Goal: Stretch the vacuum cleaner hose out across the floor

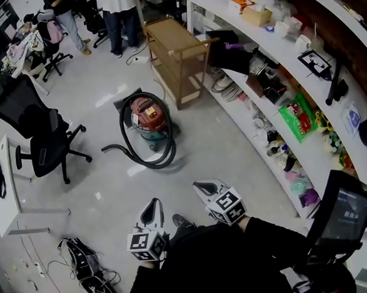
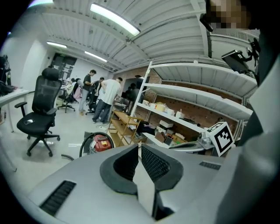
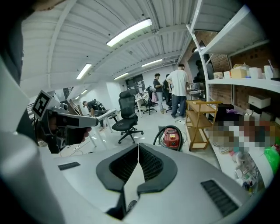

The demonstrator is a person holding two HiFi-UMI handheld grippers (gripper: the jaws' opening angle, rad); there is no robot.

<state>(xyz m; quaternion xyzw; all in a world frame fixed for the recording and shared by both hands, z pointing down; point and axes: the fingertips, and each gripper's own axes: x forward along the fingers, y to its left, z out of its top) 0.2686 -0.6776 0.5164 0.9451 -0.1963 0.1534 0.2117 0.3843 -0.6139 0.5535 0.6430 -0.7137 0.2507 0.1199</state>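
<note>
**Both claws shut and empty, aimed at the vacuum**

Left claw [image 1: 152,203] and right claw [image 1: 203,186] are side by side, just ahead of the person's dark sleeves. Both point forward and slightly down, jaws pressed together with nothing between them. Well ahead on the floor [image 1: 111,191] stands the red vacuum cleaner [image 1: 149,117]. Its black hose [image 1: 148,163] is looped around it, one end trailing left. Wooden cart [image 1: 177,55] behind, office chair [image 1: 42,137] to the left.

Glossy floor [image 1: 106,110], wooden cart [image 1: 176,55], red plastic vacuum [image 1: 149,117]
</note>
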